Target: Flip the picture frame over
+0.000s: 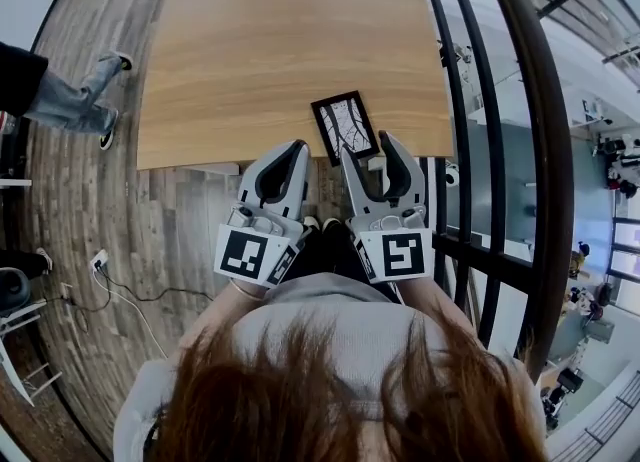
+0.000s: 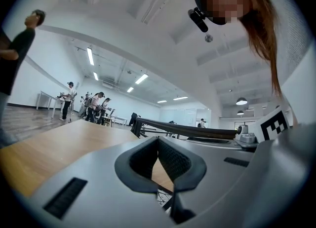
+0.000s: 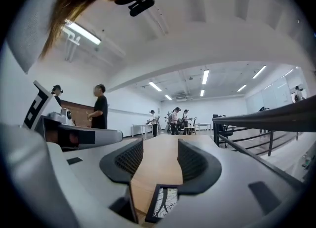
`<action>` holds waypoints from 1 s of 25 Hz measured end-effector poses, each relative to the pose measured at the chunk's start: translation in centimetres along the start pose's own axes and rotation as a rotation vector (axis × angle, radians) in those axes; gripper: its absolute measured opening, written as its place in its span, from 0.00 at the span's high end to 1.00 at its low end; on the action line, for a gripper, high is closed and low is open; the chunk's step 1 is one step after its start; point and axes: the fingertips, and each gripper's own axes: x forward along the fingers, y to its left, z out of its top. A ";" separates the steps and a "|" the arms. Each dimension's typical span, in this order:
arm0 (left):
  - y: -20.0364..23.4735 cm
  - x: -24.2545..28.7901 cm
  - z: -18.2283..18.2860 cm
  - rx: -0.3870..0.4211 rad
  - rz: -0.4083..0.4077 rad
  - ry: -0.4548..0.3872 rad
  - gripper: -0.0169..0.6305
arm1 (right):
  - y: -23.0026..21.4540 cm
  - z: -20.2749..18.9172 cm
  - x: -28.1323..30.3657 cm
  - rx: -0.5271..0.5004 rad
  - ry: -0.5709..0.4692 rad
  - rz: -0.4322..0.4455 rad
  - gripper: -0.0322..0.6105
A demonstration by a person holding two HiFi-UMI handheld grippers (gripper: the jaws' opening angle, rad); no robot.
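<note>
A black picture frame (image 1: 345,127) lies flat, with its tree-branch picture facing up, near the front right corner of the wooden table (image 1: 270,40). Both grippers hover just short of the table's front edge, below the frame. My left gripper (image 1: 299,147) is shut and empty, its tips touching, slightly left of the frame. My right gripper (image 1: 366,148) is open, its fingers pointing at the frame's near edge. In the right gripper view the frame (image 3: 165,203) shows low between the spread jaws (image 3: 160,144). In the left gripper view the gripper (image 2: 158,141) has its pads meeting.
A black metal railing (image 1: 470,150) runs close along the table's right side. A person's legs (image 1: 75,100) stand on the wood floor to the left. A power strip and cables (image 1: 100,262) lie on the floor. Other people stand far across the room (image 3: 175,121).
</note>
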 end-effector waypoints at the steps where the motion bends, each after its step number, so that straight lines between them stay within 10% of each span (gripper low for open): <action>1: -0.2 0.1 0.1 0.000 -0.005 -0.002 0.96 | 0.0 0.0 -0.1 0.004 0.004 0.001 0.58; 3: -0.4 0.1 0.2 0.000 -0.013 -0.005 0.96 | 0.1 0.5 -0.1 0.013 -0.004 0.000 0.59; 7: -0.7 0.1 0.7 0.001 -0.027 -0.015 0.96 | 0.5 1.2 -0.3 0.006 -0.019 0.005 0.93; 25: -1.0 0.4 1.8 0.014 -0.032 -0.037 0.96 | 1.2 1.3 0.5 -0.019 0.031 0.063 0.93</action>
